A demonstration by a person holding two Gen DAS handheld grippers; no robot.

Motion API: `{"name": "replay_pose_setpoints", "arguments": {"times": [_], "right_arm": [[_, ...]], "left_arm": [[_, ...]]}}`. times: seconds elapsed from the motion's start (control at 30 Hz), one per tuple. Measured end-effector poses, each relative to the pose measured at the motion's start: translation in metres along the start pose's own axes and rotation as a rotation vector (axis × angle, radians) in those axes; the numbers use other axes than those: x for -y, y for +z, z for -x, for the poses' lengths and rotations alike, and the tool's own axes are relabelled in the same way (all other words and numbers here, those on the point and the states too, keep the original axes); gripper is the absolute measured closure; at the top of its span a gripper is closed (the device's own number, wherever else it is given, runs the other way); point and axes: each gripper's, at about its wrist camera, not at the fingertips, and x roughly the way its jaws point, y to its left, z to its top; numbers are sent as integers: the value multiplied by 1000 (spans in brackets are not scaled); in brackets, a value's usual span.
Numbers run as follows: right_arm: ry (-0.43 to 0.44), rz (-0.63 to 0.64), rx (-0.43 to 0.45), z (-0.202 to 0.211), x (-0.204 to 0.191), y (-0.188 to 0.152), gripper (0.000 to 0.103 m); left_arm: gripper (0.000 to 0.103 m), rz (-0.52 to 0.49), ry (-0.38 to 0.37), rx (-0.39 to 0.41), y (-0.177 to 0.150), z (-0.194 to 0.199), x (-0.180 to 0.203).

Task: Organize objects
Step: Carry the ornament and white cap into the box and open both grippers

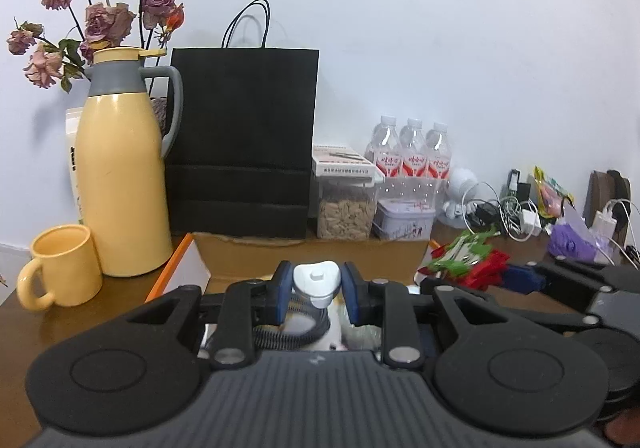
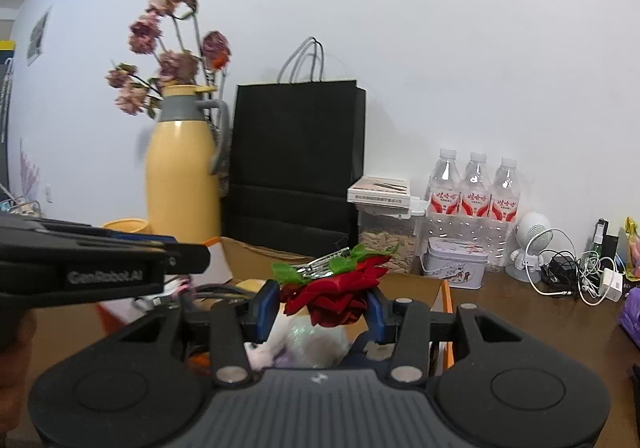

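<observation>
Nearest to us, our left tool (image 1: 316,294) is closed narrowly on a small white plastic device with a rounded cap (image 1: 317,280), its blue pads (image 1: 282,290) pressing on either side. A dark coiled cable (image 1: 288,332) trails beneath it. Our right tool (image 2: 322,308) stands a little wider, its blue pads (image 2: 267,308) clamped on a red fabric rose with green leaves and a silvery metal clip (image 2: 340,288). Both held things hang above an open brown cardboard box with an orange edge (image 1: 304,256), which sits on the dark wooden bench (image 1: 80,324). Inside the box, under the rose, lies a pale, shiny, crumpled bag (image 2: 308,340); we cannot tell what is in it.

To the left of the box stand a yellow ceramic mug (image 1: 60,268) and, just behind it, a tall yellow thermos jug with a grey collar and handle (image 1: 120,175). Dried pink roses (image 1: 96,7) rise behind the jug. Behind the box a black paper carrier bag with cord handles (image 1: 244,139) stands upright. Right of it a clear plastic tub of pale kernels (image 1: 346,207) carries a white flat carton (image 1: 340,163), with a small printed tin (image 1: 404,219) beside it. Three clear water bottles with red labels (image 1: 412,151) line the white wall (image 1: 440,27). Farther right sit a small white robot figure (image 1: 460,191) and a tangle of white chargers and cables (image 1: 516,215).
</observation>
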Motion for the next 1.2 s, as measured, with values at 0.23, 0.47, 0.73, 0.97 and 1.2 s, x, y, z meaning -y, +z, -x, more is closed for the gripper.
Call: {"name": "replay_pose_setpoints", "arguments": {"times": [0.23, 0.47, 0.73, 0.97, 1.2], "right_arm": [[-23, -27, -49, -47, 17, 0, 60], [-12, -37, -109, -63, 23, -13, 60], [5, -26, -116, -60, 21, -13, 45], [17, -24, -105, -56, 21, -10, 0], [-4, -18, -110, -57, 19, -9, 0]], "left_arm": [[76, 33, 21, -18, 7, -41, -1], [76, 35, 44, -64, 1, -66, -13], [55, 24, 57, -77, -2, -66, -16], [0, 17, 122, -27, 3, -58, -19], [0, 30, 127, -42, 1, -60, -23]]}}
